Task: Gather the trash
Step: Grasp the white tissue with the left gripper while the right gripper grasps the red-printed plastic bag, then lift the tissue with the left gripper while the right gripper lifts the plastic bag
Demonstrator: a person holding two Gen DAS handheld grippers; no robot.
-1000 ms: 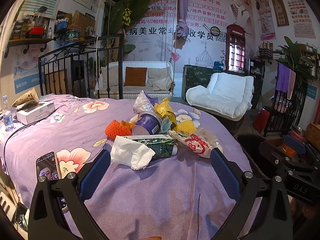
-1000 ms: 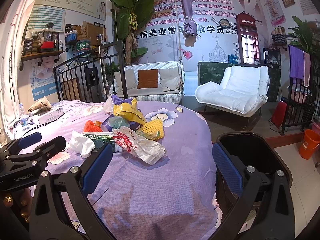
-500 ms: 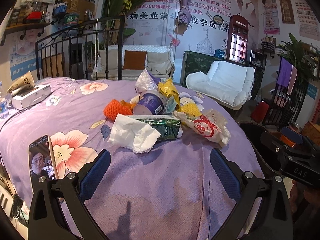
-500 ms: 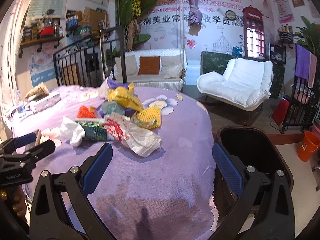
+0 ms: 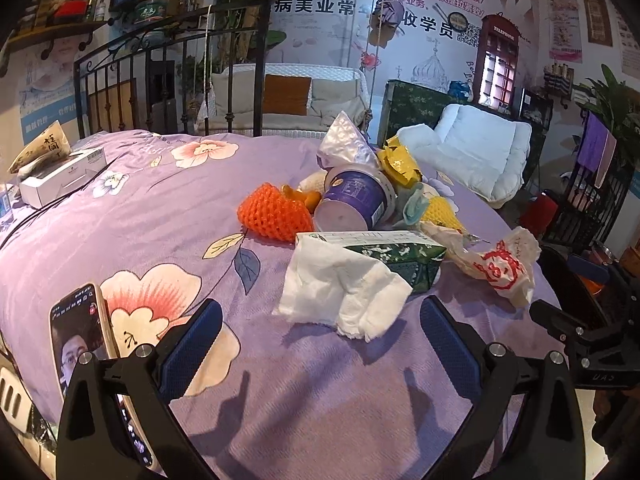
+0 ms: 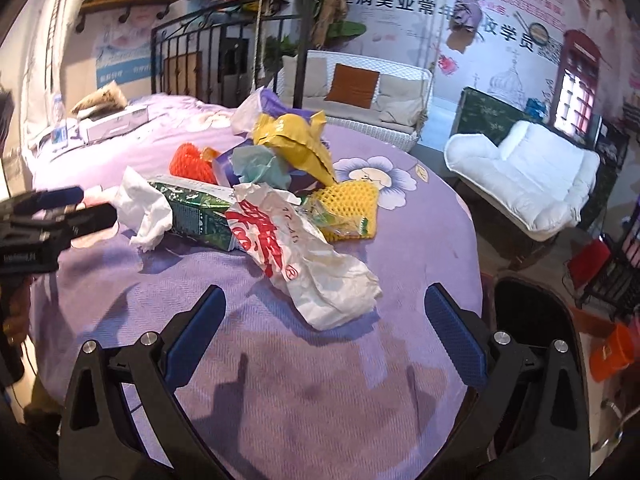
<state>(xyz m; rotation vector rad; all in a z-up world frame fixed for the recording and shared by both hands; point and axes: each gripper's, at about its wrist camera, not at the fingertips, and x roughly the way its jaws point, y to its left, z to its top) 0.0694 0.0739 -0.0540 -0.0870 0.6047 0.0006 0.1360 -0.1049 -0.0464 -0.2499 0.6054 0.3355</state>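
Both grippers have been brought closer to the trash pile on the bed [image 5: 132,216]. The left gripper [image 5: 320,336], fingers spread wide and empty, is just short of the white tissue [image 5: 340,292]. The right gripper [image 6: 324,328], also spread and empty, faces the crumpled wrapper [image 6: 304,256]. Picking up can likely begin. The black bin [image 6: 532,320] waits past the bed's right edge, with open room between.
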